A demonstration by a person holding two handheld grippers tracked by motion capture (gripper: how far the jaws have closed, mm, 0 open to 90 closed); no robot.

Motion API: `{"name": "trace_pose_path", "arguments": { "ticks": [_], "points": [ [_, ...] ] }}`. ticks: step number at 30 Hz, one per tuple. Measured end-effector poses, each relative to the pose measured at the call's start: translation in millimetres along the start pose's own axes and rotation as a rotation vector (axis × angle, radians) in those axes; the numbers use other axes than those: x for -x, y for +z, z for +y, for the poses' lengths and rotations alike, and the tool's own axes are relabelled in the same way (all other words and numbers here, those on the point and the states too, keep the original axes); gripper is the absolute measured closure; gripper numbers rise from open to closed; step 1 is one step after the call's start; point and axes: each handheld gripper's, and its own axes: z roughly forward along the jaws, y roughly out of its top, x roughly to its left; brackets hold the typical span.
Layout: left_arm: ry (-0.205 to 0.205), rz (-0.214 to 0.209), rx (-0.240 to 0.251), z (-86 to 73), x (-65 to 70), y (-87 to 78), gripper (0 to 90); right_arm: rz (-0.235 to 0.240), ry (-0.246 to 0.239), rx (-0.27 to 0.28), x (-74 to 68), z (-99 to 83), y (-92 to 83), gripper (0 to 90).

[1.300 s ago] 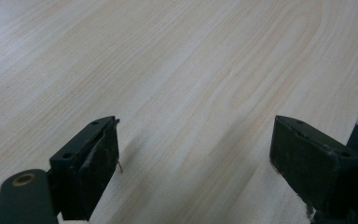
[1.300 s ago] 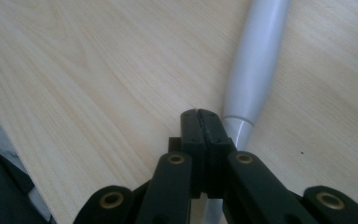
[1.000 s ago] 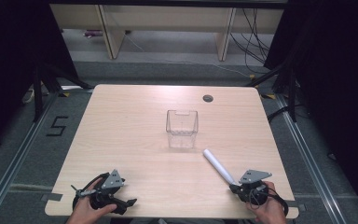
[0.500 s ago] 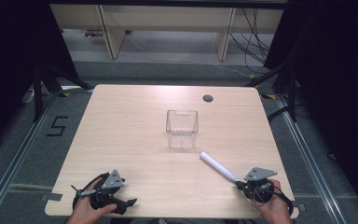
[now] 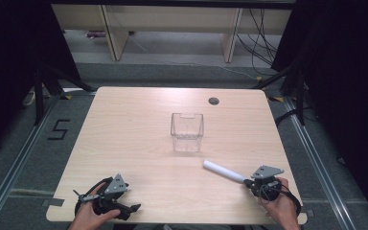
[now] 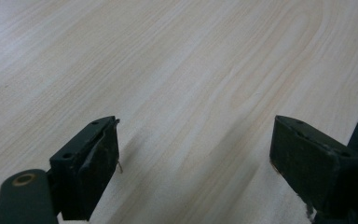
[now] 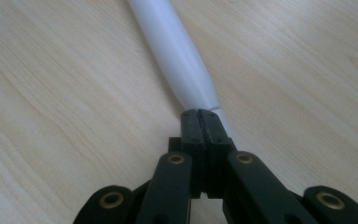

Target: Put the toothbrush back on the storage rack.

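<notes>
Your right gripper [image 5: 247,181] sits near the tabletop's [image 5: 139,124] front right corner, jaws pinched tight on the near end of the white tube [image 5: 224,171]; the tube angles away toward the clear container [image 5: 187,132] at the middle, well short of it; your left gripper [image 5: 133,208] rests at the front left, jaws spread wide, holding nothing, bare wood between them.

Tube [image 5: 224,170]: white, slim, slanting toward the box, near end pinched.
Box [image 5: 187,132]: clear plastic, upright, mid-table, apart from tube.
</notes>
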Motion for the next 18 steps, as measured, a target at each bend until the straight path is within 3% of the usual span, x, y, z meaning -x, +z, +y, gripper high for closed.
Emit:
{"name": "trace_pose_path", "arguments": {
  "ticks": [18],
  "points": [
    [0.003, 0.0, -0.001, 0.2, -0.4, 0.4, 15.2, -0.066, -0.018, -0.004, 13.5, 17.2, 13.5, 90.0]
  ]
}}
